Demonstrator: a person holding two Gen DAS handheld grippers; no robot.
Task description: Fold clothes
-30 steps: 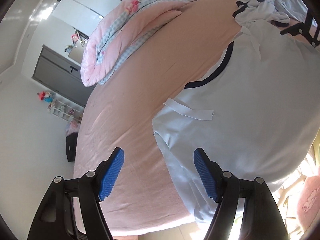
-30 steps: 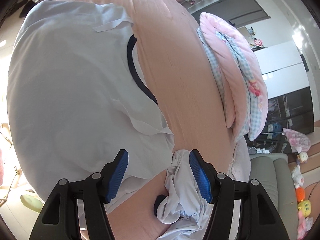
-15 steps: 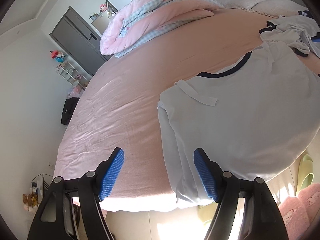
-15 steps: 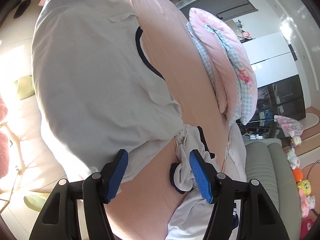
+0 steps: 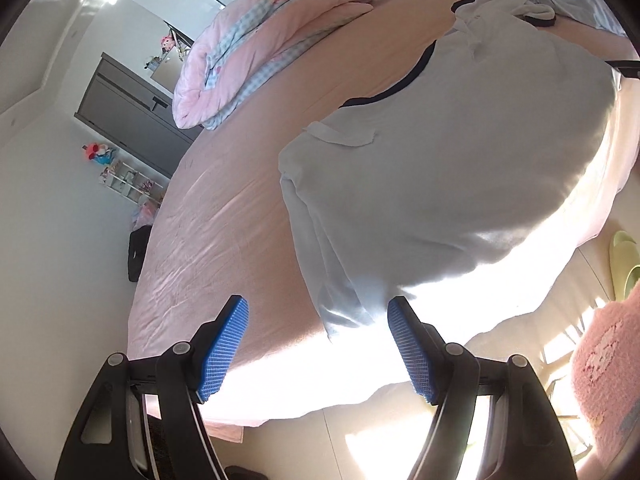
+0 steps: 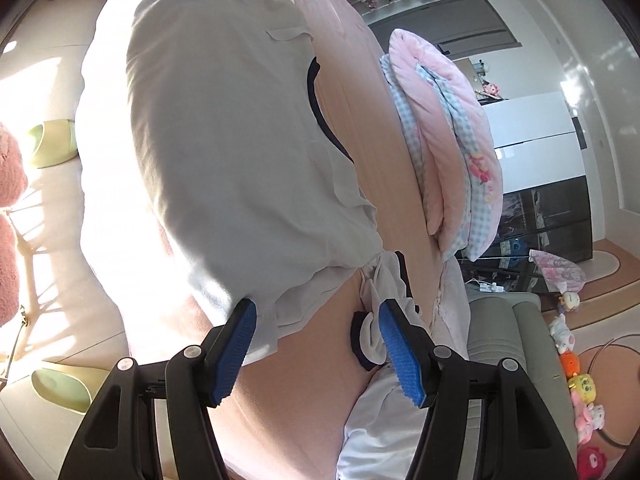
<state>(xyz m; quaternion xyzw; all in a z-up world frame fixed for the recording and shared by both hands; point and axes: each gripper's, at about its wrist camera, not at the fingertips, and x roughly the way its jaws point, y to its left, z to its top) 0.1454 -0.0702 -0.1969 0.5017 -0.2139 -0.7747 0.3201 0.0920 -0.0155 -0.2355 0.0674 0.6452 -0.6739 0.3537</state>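
A pale blue T-shirt [image 5: 452, 160] with a dark navy collar [image 5: 384, 94] lies flat on the pink bed [image 5: 224, 216], its sleeves folded in. It also shows in the right wrist view [image 6: 224, 152]. My left gripper [image 5: 318, 344] is open and empty, hovering over the shirt's near corner at the bed edge. My right gripper [image 6: 318, 344] is open and empty over the shirt's other end, next to a crumpled white and navy garment [image 6: 384, 320].
A rolled pink and blue checked quilt [image 5: 272, 40] lies along the far side of the bed, also in the right wrist view [image 6: 448, 152]. Green slippers [image 6: 52, 140] and a pink rug [image 5: 608, 380] lie on the sunlit floor. A grey sofa [image 6: 512, 360] stands beside the bed.
Both grippers shifted and tilted above the shirt and stayed open. The left view swung back over the shirt's corner. The shirt has not moved.
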